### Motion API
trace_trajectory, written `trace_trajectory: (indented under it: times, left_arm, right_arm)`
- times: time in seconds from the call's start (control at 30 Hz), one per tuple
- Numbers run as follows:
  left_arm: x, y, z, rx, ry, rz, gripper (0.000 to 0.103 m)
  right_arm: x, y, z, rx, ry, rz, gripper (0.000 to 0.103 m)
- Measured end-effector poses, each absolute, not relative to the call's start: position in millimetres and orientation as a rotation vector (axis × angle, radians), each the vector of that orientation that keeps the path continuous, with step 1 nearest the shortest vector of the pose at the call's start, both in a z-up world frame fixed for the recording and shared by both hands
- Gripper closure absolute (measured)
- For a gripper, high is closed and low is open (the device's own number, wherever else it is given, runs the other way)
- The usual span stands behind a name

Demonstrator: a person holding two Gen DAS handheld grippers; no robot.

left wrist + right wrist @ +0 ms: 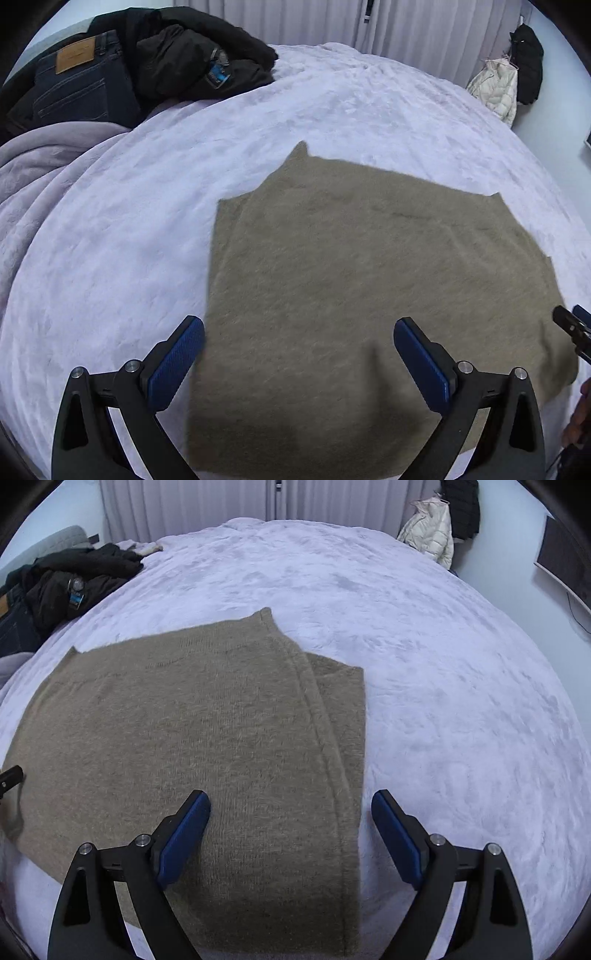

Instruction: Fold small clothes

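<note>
A tan knit garment (369,266) lies flat on a pale lilac bed cover (110,240). In the right wrist view the garment (207,746) has its right side folded inward, leaving a straight right edge. My left gripper (299,332) is open and empty, held above the garment's near left part. My right gripper (291,805) is open and empty, held above the garment's near right edge. The right gripper's tip shows at the far right of the left wrist view (570,325).
A heap of black clothing (192,59) and dark jeans (81,85) lies at the bed's far left. A grey blanket (33,162) is bunched at the left. A cream puffer jacket (432,531) hangs by the far right wall. White curtains (207,506) hang behind the bed.
</note>
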State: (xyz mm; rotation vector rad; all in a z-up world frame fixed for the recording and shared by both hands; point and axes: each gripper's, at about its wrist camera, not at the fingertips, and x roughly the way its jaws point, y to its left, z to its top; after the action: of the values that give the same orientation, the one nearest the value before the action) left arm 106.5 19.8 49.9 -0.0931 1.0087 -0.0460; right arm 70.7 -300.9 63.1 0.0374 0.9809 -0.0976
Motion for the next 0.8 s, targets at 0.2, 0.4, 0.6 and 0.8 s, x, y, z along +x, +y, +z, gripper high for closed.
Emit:
trace_trajectory:
  times: [0.2,0.4,0.6,0.8]
  left_arm:
    - [181.9,-36.2,56.7,-0.007,1.018,-0.048,0.0]
    - [226.5,-34.1,6.1,-0.043,1.154,-0.008,0.0]
    - [216.4,-2.9,7.1,-0.042,1.089,-0.004,0.0]
    - [187.3,-0.3,31.3,-0.099,1.037,0.042,0.0]
  right_arm:
    - [136.4,-256.2,79.8,0.054,0.925,-0.038,0.006]
    - [204.4,-222.0,32.5,-0.074,1.085,-0.072,0.006]
    - [202.6,-266.9,29.3,-0.031,1.067,-0.216,0.006]
    - [176.9,-303.0,44.8,0.139,1.035,-0.275,0.01]
